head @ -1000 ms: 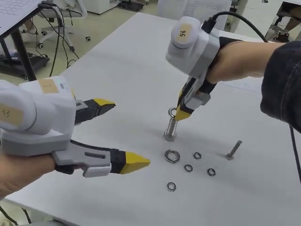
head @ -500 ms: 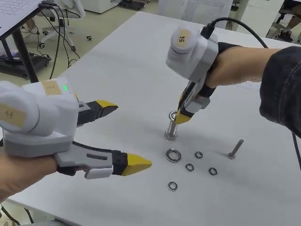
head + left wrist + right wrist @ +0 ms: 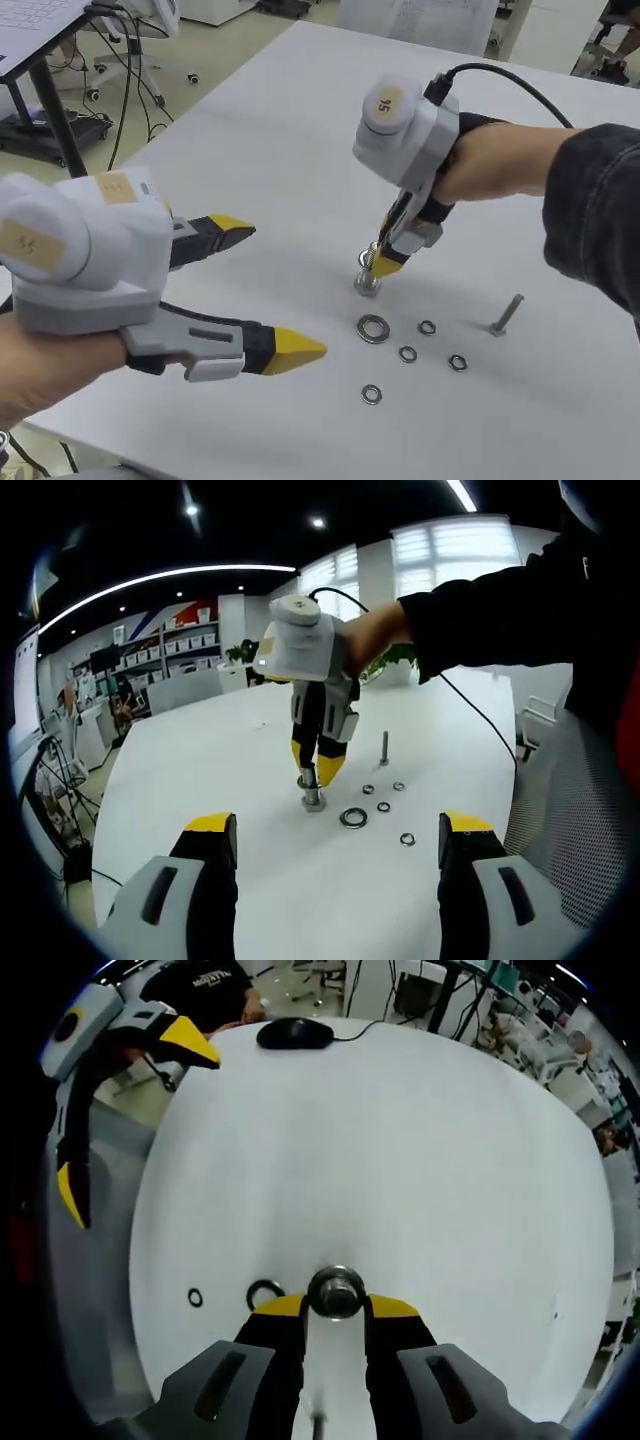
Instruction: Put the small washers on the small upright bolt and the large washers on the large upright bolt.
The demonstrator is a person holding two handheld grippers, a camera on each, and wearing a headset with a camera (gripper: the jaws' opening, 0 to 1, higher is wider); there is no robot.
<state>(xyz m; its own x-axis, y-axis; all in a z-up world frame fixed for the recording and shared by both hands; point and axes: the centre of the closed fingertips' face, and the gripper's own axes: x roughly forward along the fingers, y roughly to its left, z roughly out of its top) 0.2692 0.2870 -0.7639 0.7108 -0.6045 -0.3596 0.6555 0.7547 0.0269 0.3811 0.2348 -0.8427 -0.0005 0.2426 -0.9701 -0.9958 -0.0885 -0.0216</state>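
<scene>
Frame centre: right gripper (image 3: 383, 262), jaws clamped on large steel washer (image 3: 335, 1276), held directly over large upright threaded bolt (image 3: 366, 284), apparently to drop it on | lower left: left gripper (image 3: 275, 290), jaws apart, idle, kept clear | lower right: small steel washers (image 3: 407, 353) and slim upright bolt (image 3: 504, 315) wait.

A round tan sticker (image 3: 385, 103) on top of the right gripper (image 3: 378, 262) reads "15". A second sticker (image 3: 28, 245) on the left gripper (image 3: 280, 290) carries figures too faint to make out.
</scene>
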